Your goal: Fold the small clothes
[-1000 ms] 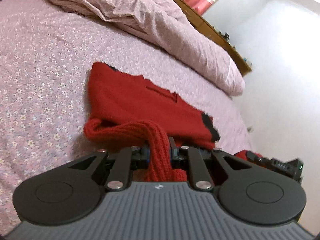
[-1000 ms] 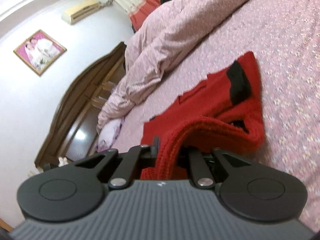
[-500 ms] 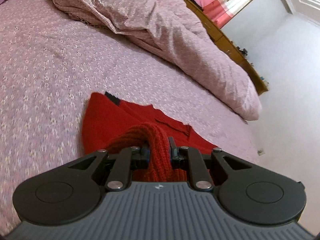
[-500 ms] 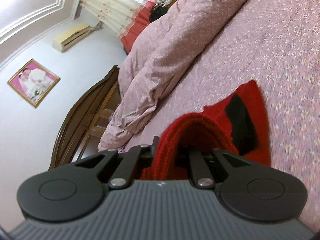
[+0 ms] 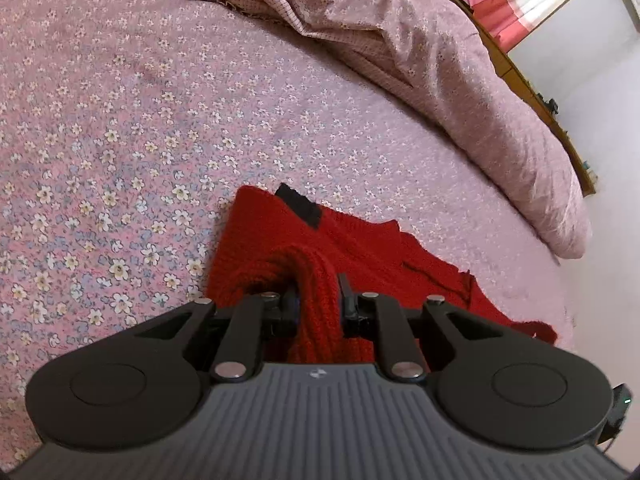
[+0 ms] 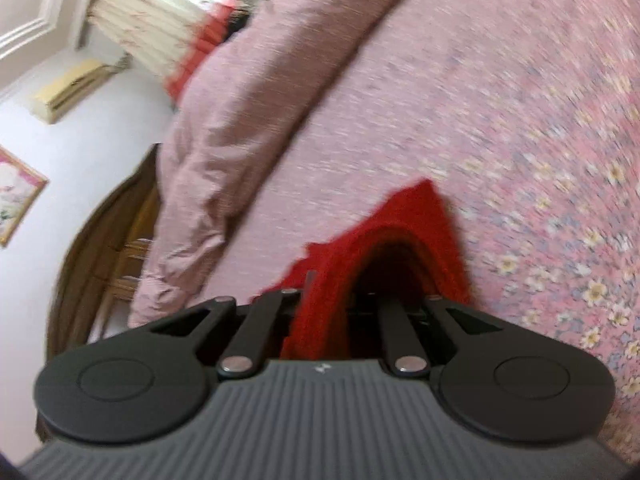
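Left tool (image 5: 318, 280) grips red sweater (image 5: 360, 248) — black patch (image 5: 298, 206) visible there only.

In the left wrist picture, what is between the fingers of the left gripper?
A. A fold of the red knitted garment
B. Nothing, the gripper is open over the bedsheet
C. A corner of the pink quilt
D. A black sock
A: the left gripper is shut on a ribbed fold of the red knitted garment, whose other part lies flat on the flowered bedsheet.
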`<state>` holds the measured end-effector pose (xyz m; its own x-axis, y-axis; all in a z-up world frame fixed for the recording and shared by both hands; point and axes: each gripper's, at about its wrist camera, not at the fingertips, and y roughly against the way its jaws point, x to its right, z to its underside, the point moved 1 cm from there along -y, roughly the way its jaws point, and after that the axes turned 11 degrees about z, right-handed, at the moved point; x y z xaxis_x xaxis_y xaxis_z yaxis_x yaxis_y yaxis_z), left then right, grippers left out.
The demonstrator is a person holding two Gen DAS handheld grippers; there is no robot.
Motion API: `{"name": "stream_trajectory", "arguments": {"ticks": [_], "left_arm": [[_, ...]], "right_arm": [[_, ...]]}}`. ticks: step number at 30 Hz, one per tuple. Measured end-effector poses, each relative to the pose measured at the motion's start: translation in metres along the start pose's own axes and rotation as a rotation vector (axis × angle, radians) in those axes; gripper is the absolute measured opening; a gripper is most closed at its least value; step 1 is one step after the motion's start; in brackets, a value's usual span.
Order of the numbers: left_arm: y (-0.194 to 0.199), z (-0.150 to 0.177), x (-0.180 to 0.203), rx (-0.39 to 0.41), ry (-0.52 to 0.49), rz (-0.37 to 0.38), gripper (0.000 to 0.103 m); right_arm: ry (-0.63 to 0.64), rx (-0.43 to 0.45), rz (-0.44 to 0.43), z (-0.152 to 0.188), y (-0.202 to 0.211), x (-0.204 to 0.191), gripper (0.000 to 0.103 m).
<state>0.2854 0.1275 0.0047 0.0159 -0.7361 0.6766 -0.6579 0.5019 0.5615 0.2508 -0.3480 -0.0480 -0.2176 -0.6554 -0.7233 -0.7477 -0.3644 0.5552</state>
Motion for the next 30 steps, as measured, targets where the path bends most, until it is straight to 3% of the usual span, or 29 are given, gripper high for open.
{"name": "stream_trajectory", "arguments": {"ticks": [5,8,10,12,13,17,30], "left_arm": [[0.007,-0.002,0.008,-0.041,-0.04,-0.01,0.021],[0.018,-0.003,0.019,-0.062,-0.069,-0.026,0.024],[0.027,-0.002,0.025,-0.063,-0.086,-0.032,0.026],[0.034,-0.003,0.028,-0.069,-0.095,-0.032,0.027],[0.038,-0.002,0.03,-0.073,-0.093,-0.029,0.028],[0.049,0.0,0.032,-0.073,-0.079,-0.042,0.034],[0.094,0.033,0.039,-0.053,-0.227,-0.104,0.038]], "right_arm": [[-0.002,0.022,0.004,0.007,0.0,0.003,0.01],[0.031,0.017,0.032,0.008,0.005,-0.006,0.015],[0.055,0.017,0.04,0.01,0.011,-0.012,0.033],[0.076,0.01,0.013,0.012,0.019,-0.017,0.066],[0.085,0.016,-0.002,0.013,0.025,-0.02,0.07],[0.155,0.035,-0.006,0.021,0.044,-0.033,0.071],[0.364,0.031,0.022,0.069,0.08,-0.057,0.071]]}}
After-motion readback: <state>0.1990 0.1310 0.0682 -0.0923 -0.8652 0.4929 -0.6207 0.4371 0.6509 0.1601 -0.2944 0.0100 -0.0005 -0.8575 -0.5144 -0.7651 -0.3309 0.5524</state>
